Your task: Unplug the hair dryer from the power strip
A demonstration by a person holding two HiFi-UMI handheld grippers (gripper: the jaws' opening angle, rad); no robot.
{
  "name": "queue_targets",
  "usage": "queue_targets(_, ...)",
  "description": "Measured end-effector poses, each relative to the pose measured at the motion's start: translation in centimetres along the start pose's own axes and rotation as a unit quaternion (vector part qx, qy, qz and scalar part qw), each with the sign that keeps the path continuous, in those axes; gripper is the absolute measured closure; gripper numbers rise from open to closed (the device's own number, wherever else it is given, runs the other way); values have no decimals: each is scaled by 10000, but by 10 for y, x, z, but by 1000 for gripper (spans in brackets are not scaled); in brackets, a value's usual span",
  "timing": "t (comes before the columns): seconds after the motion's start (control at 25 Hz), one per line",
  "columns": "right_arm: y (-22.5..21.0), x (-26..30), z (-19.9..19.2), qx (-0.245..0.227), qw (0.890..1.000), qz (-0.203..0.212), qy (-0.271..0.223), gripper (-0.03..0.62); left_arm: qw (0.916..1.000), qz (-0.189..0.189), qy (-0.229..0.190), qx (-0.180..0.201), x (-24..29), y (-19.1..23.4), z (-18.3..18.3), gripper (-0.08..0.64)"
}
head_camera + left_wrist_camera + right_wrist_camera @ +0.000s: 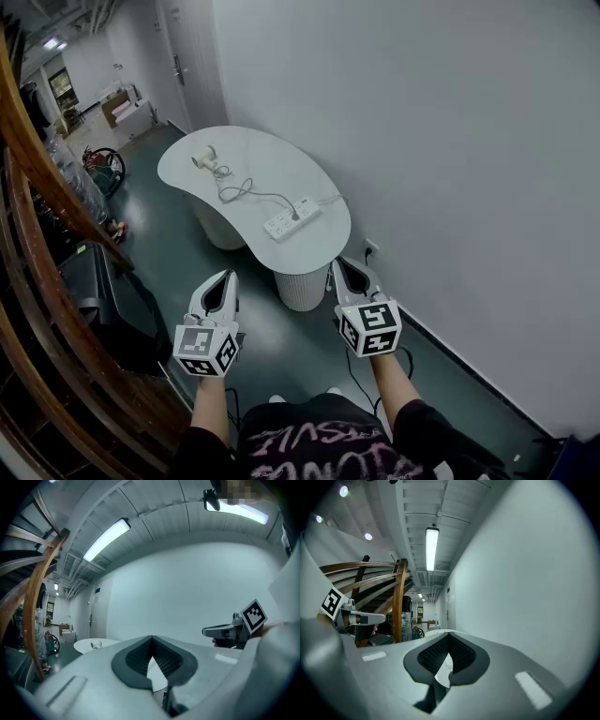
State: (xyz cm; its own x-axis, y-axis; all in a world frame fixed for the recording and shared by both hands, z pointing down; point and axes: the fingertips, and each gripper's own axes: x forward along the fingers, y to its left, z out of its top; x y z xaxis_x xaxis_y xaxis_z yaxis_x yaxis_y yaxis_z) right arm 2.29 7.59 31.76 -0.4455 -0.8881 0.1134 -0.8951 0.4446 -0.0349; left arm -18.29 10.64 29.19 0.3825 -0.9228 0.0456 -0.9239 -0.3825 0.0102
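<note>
A white hair dryer (203,159) lies at the far end of a white kidney-shaped table (197,183). Its grey cord (246,192) runs to a white power strip (292,218) near the table's near edge, where the plug sits in a socket. My left gripper (228,276) and right gripper (337,264) hover side by side above the floor, well short of the table. Both point level toward it. Each has its jaws shut with nothing between them. The left gripper view shows the hair dryer (96,644) small and far off.
A curved wooden stair railing (37,178) runs along the left. A plain wall (450,141) with a socket (370,248) stands on the right. A black case (94,291) sits on the floor at left. A cable (356,375) trails on the floor.
</note>
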Motion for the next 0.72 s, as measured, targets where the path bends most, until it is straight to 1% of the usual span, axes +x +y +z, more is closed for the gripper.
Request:
queue_targets(0.16,-1,-1,3,3,10000,-1,-73,586,9999,-33,-22,113,-1,-3,1,560)
queue_targets(0.56,-5,-7,4,28,9998,49,-165,586,9999,-34,4,121,-2,-13,0,560)
queue_targets(0.72,-7,-10,3,40,9997,158,-184,586,9999,-25,23,120,0,-18,-1,560)
